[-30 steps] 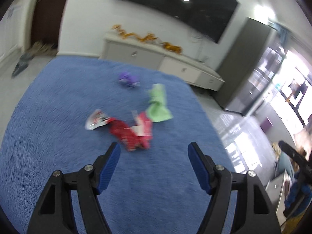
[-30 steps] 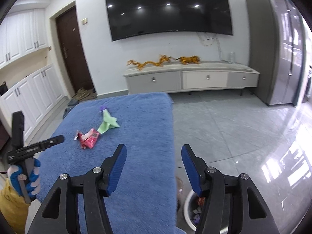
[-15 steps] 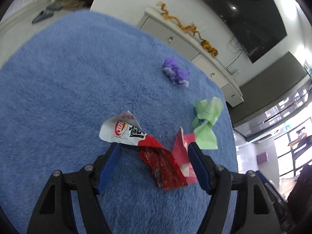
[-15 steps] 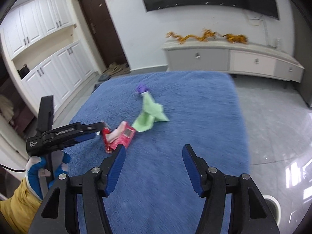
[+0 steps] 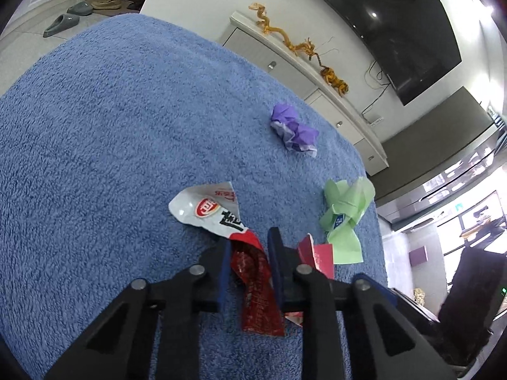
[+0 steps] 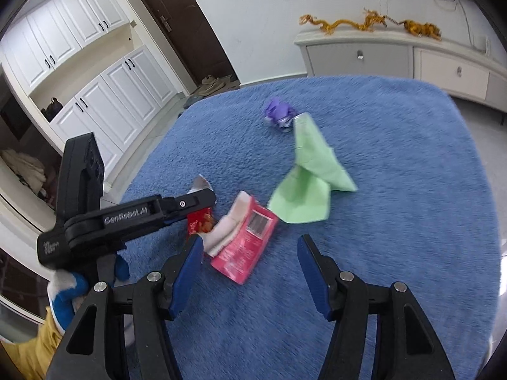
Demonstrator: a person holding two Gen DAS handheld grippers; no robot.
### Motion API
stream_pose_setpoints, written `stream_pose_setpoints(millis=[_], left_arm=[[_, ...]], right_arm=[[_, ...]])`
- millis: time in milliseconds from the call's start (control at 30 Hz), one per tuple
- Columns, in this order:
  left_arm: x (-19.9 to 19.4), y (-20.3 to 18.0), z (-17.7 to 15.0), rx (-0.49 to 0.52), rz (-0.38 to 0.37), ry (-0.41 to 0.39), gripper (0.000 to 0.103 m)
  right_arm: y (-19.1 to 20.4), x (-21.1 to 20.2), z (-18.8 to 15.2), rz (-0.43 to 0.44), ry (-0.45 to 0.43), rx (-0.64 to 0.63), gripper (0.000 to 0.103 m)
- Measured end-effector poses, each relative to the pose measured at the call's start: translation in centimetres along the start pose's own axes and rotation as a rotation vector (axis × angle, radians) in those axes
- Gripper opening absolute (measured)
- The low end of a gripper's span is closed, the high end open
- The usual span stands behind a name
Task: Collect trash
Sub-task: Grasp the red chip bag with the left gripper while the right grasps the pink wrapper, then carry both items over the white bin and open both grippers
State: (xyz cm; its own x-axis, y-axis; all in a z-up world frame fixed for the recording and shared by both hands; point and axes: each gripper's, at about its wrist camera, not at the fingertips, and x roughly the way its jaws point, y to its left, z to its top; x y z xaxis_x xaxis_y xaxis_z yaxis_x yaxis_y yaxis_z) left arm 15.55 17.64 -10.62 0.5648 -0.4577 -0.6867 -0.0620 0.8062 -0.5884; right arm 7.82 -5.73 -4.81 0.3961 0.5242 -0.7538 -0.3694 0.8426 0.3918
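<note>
On the blue carpet point(image 5: 111, 142) lies a red and white snack wrapper point(image 5: 256, 294). My left gripper point(image 5: 250, 250) is closing on its red part, and the pads pinch it from both sides. A pink packet point(image 6: 247, 243) lies just ahead of my right gripper point(image 6: 250, 253), whose jaws are opening; its pads touch nothing. Right of the pink packet is a green paper point(image 6: 307, 186), and a crumpled purple wrapper point(image 6: 279, 114) lies farther back. In the right wrist view the left gripper point(image 6: 202, 202) reaches in from the left over the red wrapper point(image 6: 199, 221).
A white low cabinet point(image 6: 396, 57) with golden dragon figures stands past the carpet's far edge. White cupboards point(image 6: 95, 95) and a dark door line the left wall. Slippers point(image 5: 63, 22) lie on the tiled floor by the carpet. A blue-gloved hand point(image 6: 66, 291) holds the left gripper.
The left gripper came down over the red wrapper and its jaws closed on it. The right gripper swung left and down toward the pink packet, jaws a little wider.
</note>
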Motion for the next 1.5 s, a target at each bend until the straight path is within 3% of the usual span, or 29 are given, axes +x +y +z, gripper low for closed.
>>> stream_pose_setpoints(millis=[33, 267, 367, 433, 667, 1000, 1300, 1500], left_arm=[[-0.3, 0.2, 0.1, -0.002, -0.006, -0.007, 0.011], [-1.0, 1.1, 0.5, -0.009, -0.036, -0.025, 0.009], [-1.6, 1.2, 0.3, -0.007, -0.05, -0.029, 0.007], [-2.0, 1.1, 0.1, -0.003, -0.052, -0.034, 0.004], [-4.2, 1.0, -1.3, 0.013, -0.076, -0.051, 0.004], [-9.5, -1.1, -3.4, 0.071, -0.113, -0.089, 0.004], [-15.9, -5.0, -5.3, 0.165, -0.148, -0.158, 0.004], [-18.1, -8.6, -6.3, 0.226, -0.185, -0.171, 0.004]], right_arm=[[0.2, 0.4, 0.2, -0.002, 0.005, 0.006, 0.065], [-0.9, 3.3, 1.1, 0.022, 0.035, 0.127, 0.066], [-0.8, 3.8, 1.1, 0.008, 0.039, 0.121, 0.065], [-0.4, 3.6, 1.0, 0.013, 0.05, 0.086, 0.039], [0.4, 1.4, 0.1, 0.02, 0.023, 0.033, 0.028], [2.3, -5.2, -1.6, 0.017, -0.085, -0.015, 0.028], [3.0, -14.6, -4.4, -0.02, -0.249, -0.03, 0.028], [2.0, -20.9, -6.1, -0.085, -0.374, -0.023, 0.028]])
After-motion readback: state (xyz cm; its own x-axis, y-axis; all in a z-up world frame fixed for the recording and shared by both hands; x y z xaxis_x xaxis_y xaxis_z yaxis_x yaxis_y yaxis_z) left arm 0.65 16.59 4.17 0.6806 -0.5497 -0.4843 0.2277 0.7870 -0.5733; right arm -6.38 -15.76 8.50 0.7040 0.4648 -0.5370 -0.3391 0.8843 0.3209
